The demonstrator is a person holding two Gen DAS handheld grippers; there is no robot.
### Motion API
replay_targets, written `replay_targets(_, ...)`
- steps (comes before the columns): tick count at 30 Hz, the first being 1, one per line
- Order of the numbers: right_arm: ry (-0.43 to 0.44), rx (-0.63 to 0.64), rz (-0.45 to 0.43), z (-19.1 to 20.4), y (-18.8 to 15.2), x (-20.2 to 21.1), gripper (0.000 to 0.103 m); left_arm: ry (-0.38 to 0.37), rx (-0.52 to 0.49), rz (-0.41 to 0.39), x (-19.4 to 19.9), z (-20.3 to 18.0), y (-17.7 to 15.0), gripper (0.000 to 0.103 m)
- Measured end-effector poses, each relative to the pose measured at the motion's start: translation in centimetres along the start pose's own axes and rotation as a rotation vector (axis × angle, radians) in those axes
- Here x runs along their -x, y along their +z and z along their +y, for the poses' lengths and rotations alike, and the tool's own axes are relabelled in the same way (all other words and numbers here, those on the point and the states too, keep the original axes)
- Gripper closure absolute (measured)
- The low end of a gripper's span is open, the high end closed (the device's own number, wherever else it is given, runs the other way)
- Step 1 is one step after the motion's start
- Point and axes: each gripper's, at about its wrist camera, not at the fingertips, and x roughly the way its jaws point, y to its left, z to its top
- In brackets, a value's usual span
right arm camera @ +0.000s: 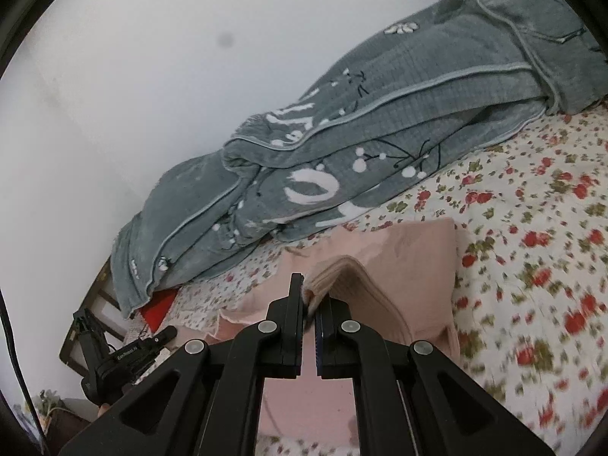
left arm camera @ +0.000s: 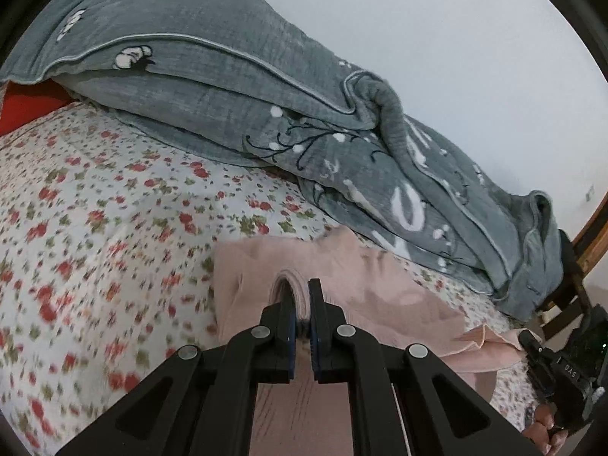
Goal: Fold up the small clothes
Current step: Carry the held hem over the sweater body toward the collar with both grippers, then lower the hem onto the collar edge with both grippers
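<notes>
Left gripper [left arm camera: 300,304]: pinching the ribbed hem of a pink garment [left arm camera: 342,281], lifted over the floral bedsheet [left arm camera: 114,209]. Right gripper [right arm camera: 309,300]: clamped on the hem's other end. Risk: thin bites slipping, uneven pull skewing the fold, or cloth snagging the grey blanket [right arm camera: 342,144] nearby.

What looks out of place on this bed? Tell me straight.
Little. The grey blanket lies bunched and rumpled along the wall rather than spread flat. The pink garment is mid-fold, its ribbed edge pinched by the left gripper and right gripper. No damage or spills on the floral sheet.
</notes>
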Motion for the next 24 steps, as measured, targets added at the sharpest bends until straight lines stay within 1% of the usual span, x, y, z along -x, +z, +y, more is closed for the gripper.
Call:
replay_targets(4,-0.041,0.018,0.036,-1.1,1.0,-3.7,0.098,0.024,-0.028,0.010,-3.2,-0.4,1.0,0.097)
replay_targets(6,-0.052,0.008,0.056,-1.8,1.5,-5.8,0.098,0.024,-0.032,0.016,-4.8,-0.5,1.6,0.097)
replay_targets(9,-0.083,0.021,0.070,-2.2,2.3,-7.7,0.098,0.016,-0.032,0.027,-6.8,-0.6,2.3,0.097)
replay_targets(11,-0.111,0.036,0.073,-2.6,2.9,-8.9,0.098,0.017,-0.030,0.032,-8.1,-0.5,2.6,0.094)
replay_targets(13,-0.137,0.053,0.078,-3.0,3.1,-9.9,0.092,0.020,-0.009,0.037,-9.2,0.2,2.8,0.093)
replay_targets(14,-0.151,0.063,0.071,-3.1,3.0,-10.2,0.090,0.020,0.006,0.049,-9.7,0.6,2.8,0.093)
replay_targets(17,-0.185,0.096,0.040,-3.8,2.6,-10.5,0.090,0.020,0.038,0.057,-10.4,1.5,2.6,0.092)
replay_targets(18,-0.194,0.104,0.033,-4.1,2.3,-10.6,0.090,0.019,0.042,0.056,-10.5,1.8,2.6,0.089)
replay_targets(19,-0.200,0.108,0.030,-4.3,2.2,-10.7,0.087,0.022,0.043,0.054,-10.5,2.0,2.5,0.085)
replay_targets(20,-0.212,0.114,0.029,-4.6,2.0,-10.8,0.086,0.021,0.040,0.049,-10.5,2.2,2.4,0.084)
replay_targets(21,-0.226,0.121,0.036,-4.8,1.8,-11.1,0.084,0.016,0.036,0.046,-10.5,2.3,2.4,0.078)
replay_targets(22,-0.231,0.120,0.048,-5.0,1.8,-11.4,0.082,0.010,0.030,0.042,-10.5,2.4,2.3,0.066)
replay_targets(24,-0.233,0.100,0.075,-5.6,1.7,-11.9,0.082,-0.009,0.005,0.022,-10.6,2.3,2.0,0.054)
